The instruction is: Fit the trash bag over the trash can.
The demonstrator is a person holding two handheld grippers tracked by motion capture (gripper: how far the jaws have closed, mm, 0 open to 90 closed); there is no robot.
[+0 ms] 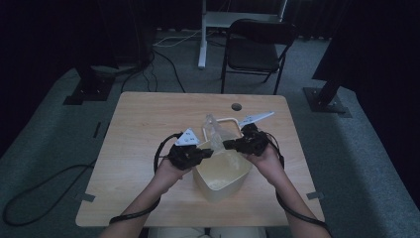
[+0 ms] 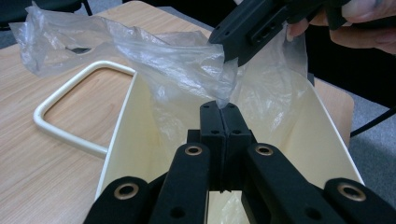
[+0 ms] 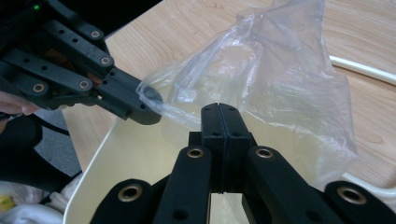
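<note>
A cream plastic bin (image 1: 218, 191) stands on the wooden table (image 1: 138, 129), with a clear plastic bag (image 1: 215, 131) rising out of its far end. My left gripper (image 1: 210, 152) comes over the bin's left rim, shut on a fold of the bag (image 2: 177, 65); the jaws (image 2: 220, 109) meet with film pinched at their tips. My right gripper (image 1: 227, 145) reaches in from the right rim and is shut on the bag's edge (image 3: 280, 79), jaws (image 3: 219, 112) pressed together. The two gripper tips are close together above the bin's inside (image 3: 126, 154). The bag's lower part hangs into the bin.
A white ring frame (image 2: 60, 135) lies on the table against the bin's far side. A round hole (image 1: 236, 106) is in the tabletop near its far edge. Beyond the table stand a black folding chair (image 1: 255, 49), a white desk leg (image 1: 202, 49) and floor cables (image 1: 163, 59).
</note>
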